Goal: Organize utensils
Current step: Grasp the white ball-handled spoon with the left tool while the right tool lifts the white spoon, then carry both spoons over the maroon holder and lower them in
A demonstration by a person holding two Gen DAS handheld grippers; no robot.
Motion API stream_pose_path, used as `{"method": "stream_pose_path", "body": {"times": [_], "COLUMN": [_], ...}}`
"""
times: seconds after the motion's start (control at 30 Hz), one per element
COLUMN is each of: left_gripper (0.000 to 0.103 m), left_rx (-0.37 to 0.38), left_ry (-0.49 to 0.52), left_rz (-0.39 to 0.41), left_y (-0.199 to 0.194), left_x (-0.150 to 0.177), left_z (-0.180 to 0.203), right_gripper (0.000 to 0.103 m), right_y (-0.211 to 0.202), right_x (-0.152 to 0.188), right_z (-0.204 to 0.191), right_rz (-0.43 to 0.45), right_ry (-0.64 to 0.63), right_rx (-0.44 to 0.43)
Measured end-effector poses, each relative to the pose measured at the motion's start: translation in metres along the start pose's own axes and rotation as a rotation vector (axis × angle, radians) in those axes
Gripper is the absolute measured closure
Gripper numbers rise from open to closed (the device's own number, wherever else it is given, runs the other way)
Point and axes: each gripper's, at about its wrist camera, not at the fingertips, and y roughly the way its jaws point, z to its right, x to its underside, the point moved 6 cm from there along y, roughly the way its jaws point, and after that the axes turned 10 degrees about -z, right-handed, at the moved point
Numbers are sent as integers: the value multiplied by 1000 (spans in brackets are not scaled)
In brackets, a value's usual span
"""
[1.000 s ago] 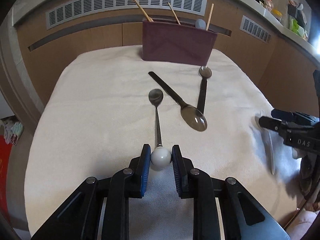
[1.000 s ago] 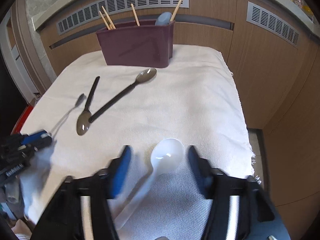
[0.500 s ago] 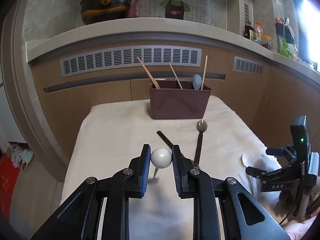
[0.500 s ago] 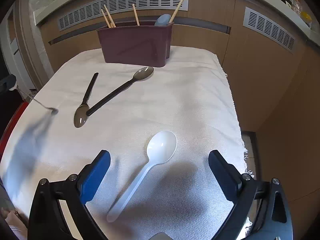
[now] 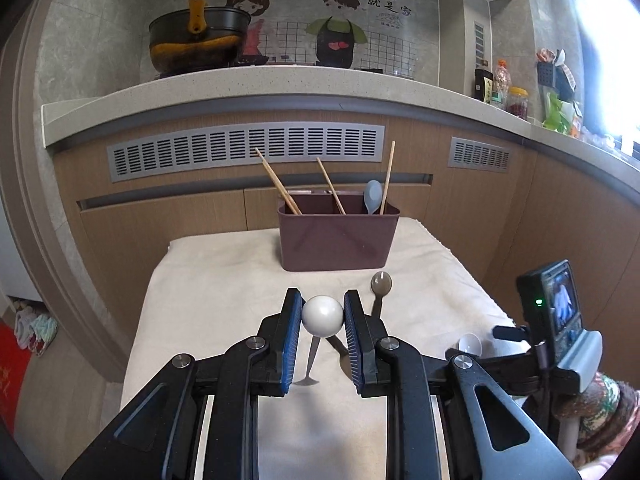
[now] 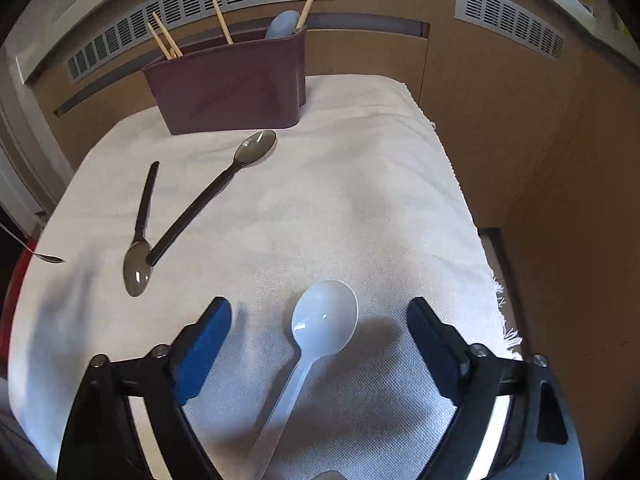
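My left gripper (image 5: 322,316) is shut on the white ball end of a metal spoon (image 5: 313,354), which hangs bowl down above the cloth. The same spoon's bowl (image 6: 50,258) shows at the far left of the right wrist view. A white plastic spoon (image 6: 325,318) lies on the cloth between the pads of my right gripper (image 6: 319,309). Its jaws are closing and the pads stand clear of the spoon on both sides. The maroon utensil holder (image 5: 338,236) stands at the table's far end with chopsticks and a pale blue spoon in it.
Two dark spoons lie on the white cloth (image 6: 360,200) in front of the holder (image 6: 232,84): a short one (image 6: 138,268) and a long one (image 6: 212,196). The table's right edge drops off beside wooden cabinet fronts. A counter with a pot runs behind.
The left gripper has lifted the ball-ended spoon off the cloth and tilted up toward the holder. The right gripper's jaws spread wide over the white spoon, then narrowed again.
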Motion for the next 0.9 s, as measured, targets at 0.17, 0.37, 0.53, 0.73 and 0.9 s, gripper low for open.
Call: {"method": "stream_pose_path", "body": {"times": [0.17, 0.37, 0.53, 0.73, 0.9], "left_gripper": [81, 81, 81, 81, 81], "left_rx": [15, 24, 32, 84, 113], "left_ry": [-20, -32, -28, -18, -13], "left_rz": [-30, -32, -24, 54, 173], "left_y": [7, 7, 5, -11, -23], "left_x": [5, 7, -3, -60, -138], "left_z": [-5, -7, -5, -7, -10], "right_gripper": [71, 71, 71, 71, 71], "right_y": [2, -48, -84, -153, -230], "right_x": [1, -9, -28, -80, -145], "right_z": [-7, -10, -15, -10, -9], "right_rz": [-31, 138, 248, 459, 743], "right_ry": [-48, -95, -137, -163, -156], "right_rx": [0, -38, -43, -10, 17]}}
